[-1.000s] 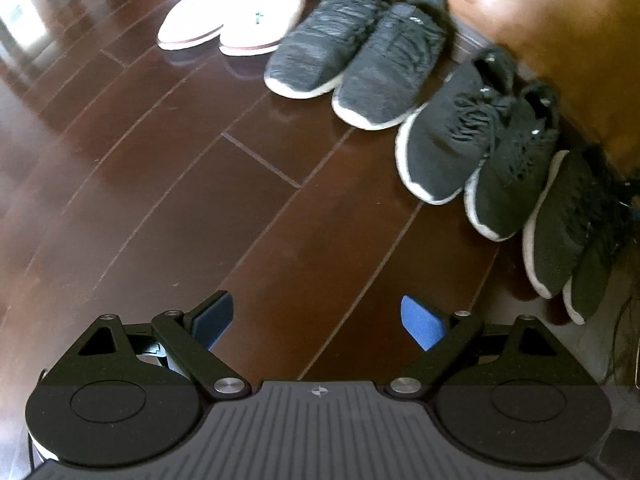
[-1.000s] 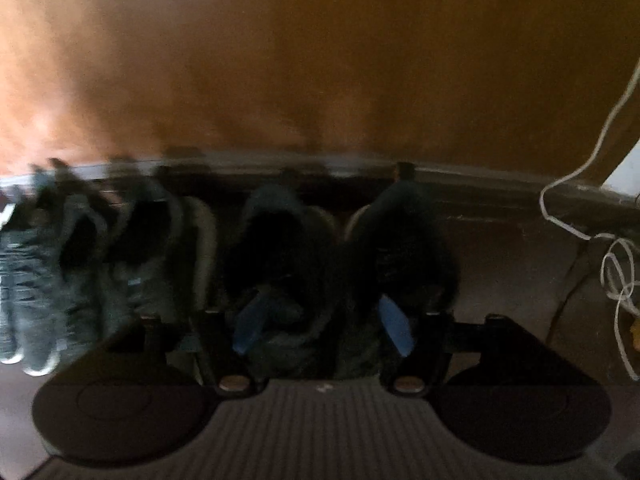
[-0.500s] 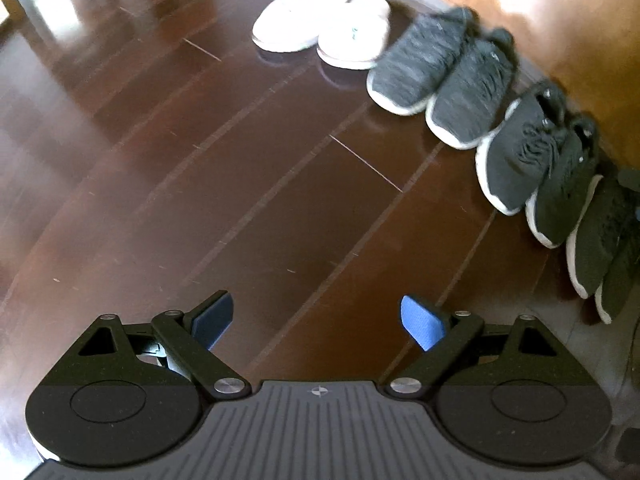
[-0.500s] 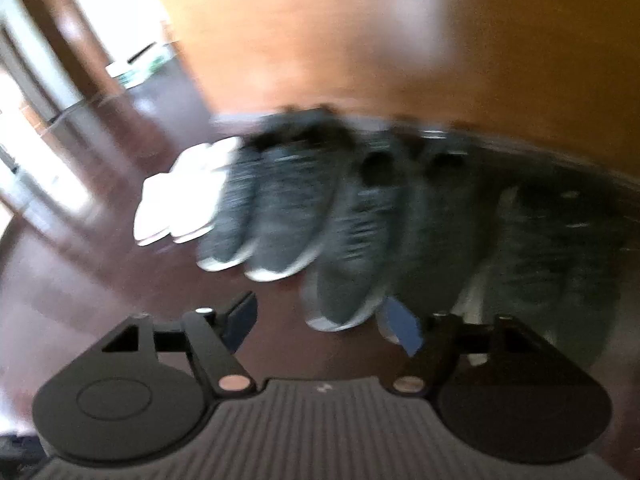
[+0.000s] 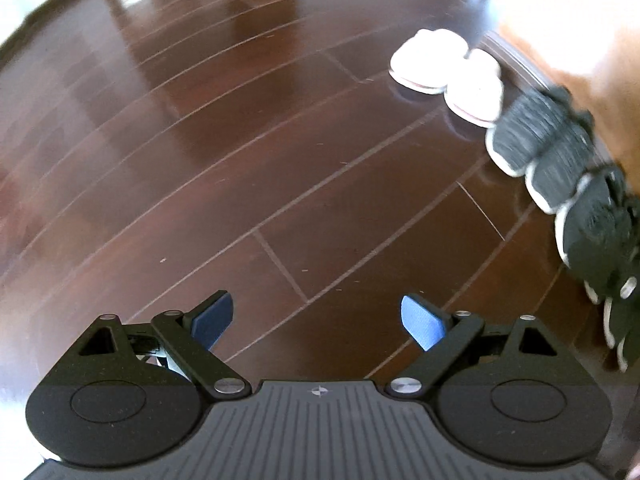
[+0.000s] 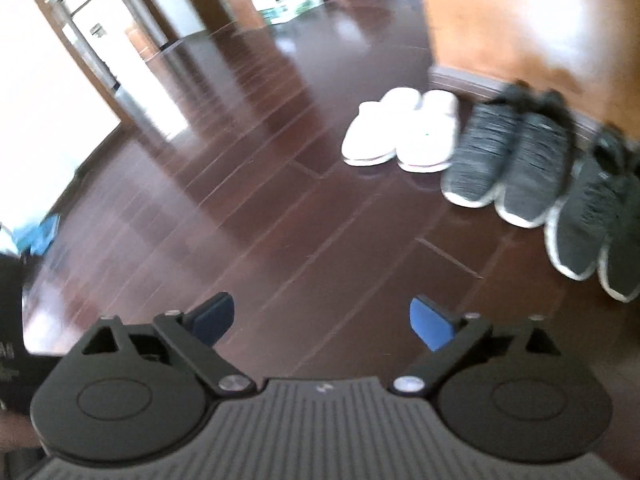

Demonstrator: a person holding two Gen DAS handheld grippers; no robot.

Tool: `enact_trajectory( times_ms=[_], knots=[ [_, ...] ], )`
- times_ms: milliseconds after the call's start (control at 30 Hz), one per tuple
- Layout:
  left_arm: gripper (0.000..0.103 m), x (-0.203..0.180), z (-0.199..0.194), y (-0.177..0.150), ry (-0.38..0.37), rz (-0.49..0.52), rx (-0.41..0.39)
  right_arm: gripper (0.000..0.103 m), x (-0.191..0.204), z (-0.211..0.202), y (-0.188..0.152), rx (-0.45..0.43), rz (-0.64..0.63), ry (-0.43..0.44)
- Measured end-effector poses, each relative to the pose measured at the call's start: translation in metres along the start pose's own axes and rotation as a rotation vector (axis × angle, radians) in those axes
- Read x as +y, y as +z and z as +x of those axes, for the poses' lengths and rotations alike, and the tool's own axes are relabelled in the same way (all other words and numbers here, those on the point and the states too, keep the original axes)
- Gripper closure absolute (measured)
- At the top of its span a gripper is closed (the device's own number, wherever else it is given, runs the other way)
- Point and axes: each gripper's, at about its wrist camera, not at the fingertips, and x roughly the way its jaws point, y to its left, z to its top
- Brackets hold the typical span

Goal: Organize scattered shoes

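We see broad open wooden floor (image 5: 248, 168) on the left and middle of both views, with nothing lying on it ahead of either tool. In the right wrist view a bright doorway (image 6: 48, 92) bounds the room at far left; the orange wall (image 6: 532, 28) and its baseboard (image 6: 464, 80) close it off on the right.

Our left gripper (image 5: 318, 322) hovers above bare planks with its blue pads spread wide and nothing between them. Our right gripper (image 6: 322, 322) is likewise released, fingers apart, empty, over clear floor.

The shoes stand in a row along the wall, toes pointing into the room, at the right edge of both views. From the left: the white slippers (image 6: 400, 136), side by side and touching; just beside them the grey knit sneakers (image 6: 508, 160); then the darker laced sneakers (image 6: 596, 216), cut off by the frame edge.

Compared with half a second ago, the left view has swung away from the wall, so the row has slid to the far right and more empty floor fills the frame. The right view has also turned: the shoes then sat centred just beyond its fingers, and now lie off to the right.

Counted in the right view: two slippers, two grey sneakers, two dark sneakers. The left view shows further dark shoes (image 5: 600, 236) lower right, too blurred to count.
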Motion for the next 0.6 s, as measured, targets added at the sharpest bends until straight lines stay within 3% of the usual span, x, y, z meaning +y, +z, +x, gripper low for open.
enact_trajectory(
  times_ms=[267,600],
  knots=[
    [0.009,0.083,-0.006,0.032,0.025,-0.143,-0.028,0.002,0.071,0.030,-0.002,0.042,-0.075,0.012],
    [0.009,0.124,-0.016,0.035,0.027,-0.242,-0.030,0.000,0.114,0.039,0.001,0.109,-0.087,-0.032]
  ],
)
